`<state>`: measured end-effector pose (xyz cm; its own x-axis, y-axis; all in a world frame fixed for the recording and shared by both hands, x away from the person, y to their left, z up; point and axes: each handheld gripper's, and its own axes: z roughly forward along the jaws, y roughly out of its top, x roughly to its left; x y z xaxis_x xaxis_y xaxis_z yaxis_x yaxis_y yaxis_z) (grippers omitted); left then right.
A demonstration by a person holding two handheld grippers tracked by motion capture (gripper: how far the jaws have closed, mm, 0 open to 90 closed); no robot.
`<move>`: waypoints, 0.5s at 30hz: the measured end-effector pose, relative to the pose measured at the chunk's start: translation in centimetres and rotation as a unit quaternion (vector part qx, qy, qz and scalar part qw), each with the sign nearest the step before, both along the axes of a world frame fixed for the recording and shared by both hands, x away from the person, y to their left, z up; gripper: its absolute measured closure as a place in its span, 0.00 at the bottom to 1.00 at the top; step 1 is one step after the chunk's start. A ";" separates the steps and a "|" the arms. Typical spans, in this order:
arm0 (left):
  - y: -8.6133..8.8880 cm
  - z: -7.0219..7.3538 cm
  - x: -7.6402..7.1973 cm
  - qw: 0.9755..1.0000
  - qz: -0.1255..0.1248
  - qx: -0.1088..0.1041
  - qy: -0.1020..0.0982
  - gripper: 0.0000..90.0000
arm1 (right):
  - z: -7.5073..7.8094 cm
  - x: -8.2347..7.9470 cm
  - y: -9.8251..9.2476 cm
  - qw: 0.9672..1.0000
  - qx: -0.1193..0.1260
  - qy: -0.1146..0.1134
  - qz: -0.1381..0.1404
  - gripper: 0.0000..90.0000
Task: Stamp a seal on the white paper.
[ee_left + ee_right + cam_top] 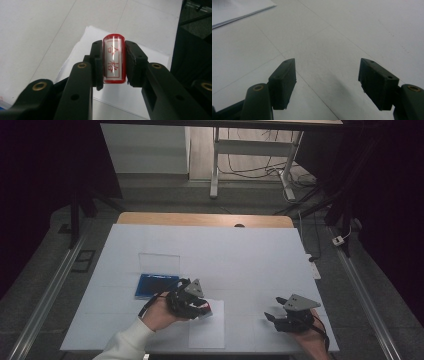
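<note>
My left gripper point(204, 309) is shut on a red stamp point(114, 60) with a clear window and red characters on its side; the pads clamp it from both sides. The stamp point(207, 312) hangs just over the top edge of a white paper sheet point(207, 330), which also lies under the jaws in the left gripper view point(95, 35). A blue ink pad point(156, 286) with its clear lid point(159, 262) raised sits to the left of that hand. My right gripper point(274, 308) rests low at the front right, open, with only bare table between its pads point(327, 82).
A white mat point(240, 245) covers the wooden table. A corner of the paper sheet point(237, 10) lies at the top left of the right gripper view. Dark floor, rails and a desk frame point(250, 165) with cables lie beyond the far edge.
</note>
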<state>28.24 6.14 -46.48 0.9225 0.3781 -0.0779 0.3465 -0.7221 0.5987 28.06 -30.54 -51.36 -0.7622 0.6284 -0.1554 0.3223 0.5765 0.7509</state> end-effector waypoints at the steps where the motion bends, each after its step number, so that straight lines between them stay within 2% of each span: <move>1: -0.1 -0.1 0.0 1.000 -0.001 0.001 0.001 0.78 | 0.0 0.0 0.0 1.000 0.001 0.000 0.000 0.33; 11: -0.8 -1.4 0.3 1.000 0.002 0.019 0.009 0.78 | 0.0 0.0 0.0 1.000 -0.001 0.001 0.000 0.33; 15: -0.9 -1.5 0.4 1.000 -0.002 0.022 0.009 0.78 | 0.0 0.0 0.0 1.000 -0.001 0.001 0.000 0.33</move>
